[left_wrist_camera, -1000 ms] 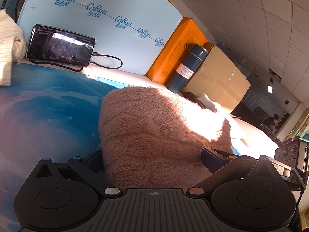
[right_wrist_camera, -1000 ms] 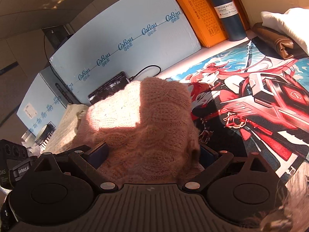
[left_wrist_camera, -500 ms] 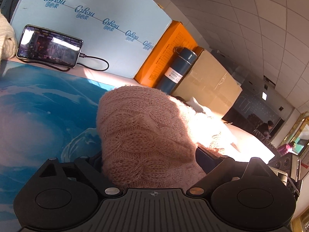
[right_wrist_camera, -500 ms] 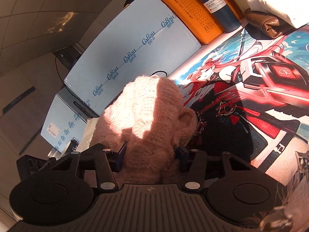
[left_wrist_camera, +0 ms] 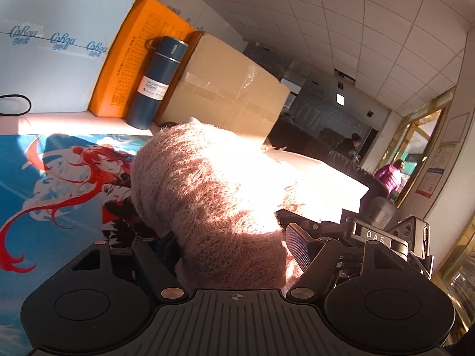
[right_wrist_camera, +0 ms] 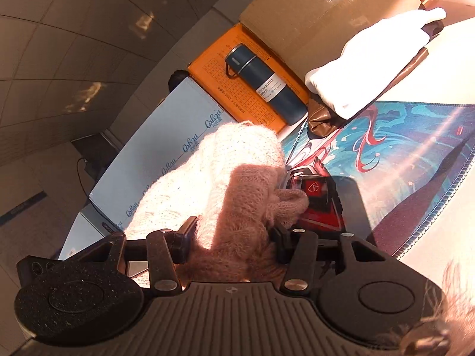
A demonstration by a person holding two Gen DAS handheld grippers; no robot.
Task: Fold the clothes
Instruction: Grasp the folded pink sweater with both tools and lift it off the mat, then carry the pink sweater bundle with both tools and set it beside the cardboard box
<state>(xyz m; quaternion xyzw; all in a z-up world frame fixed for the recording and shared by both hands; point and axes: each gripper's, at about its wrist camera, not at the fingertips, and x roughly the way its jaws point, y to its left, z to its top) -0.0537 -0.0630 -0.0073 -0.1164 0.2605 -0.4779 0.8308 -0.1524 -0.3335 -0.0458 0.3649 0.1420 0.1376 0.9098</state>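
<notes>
A fuzzy pink knit sweater (left_wrist_camera: 213,190) bulges up between the fingers of my left gripper (left_wrist_camera: 230,244), which is shut on it. The same pink sweater (right_wrist_camera: 237,195) is bunched in my right gripper (right_wrist_camera: 230,234), whose pads press into the knit from both sides. Both bundles are lifted above the printed anime desk mat (left_wrist_camera: 59,178), also seen under the right gripper as the mat (right_wrist_camera: 400,160). Sunlight washes out the upper folds. The fingertips are mostly buried in the wool.
At the back stand a blue vacuum bottle (left_wrist_camera: 156,83), an orange box (left_wrist_camera: 130,59), a cardboard box (left_wrist_camera: 225,89) and a pale blue board (left_wrist_camera: 53,44). A white folded garment (right_wrist_camera: 371,59) lies on a brown bag (right_wrist_camera: 323,118). People are far off in the room.
Both grippers have swung to the right and tilted up with the sweater; the phone has left the left view, and the right gripper has closed tighter on the knit.
</notes>
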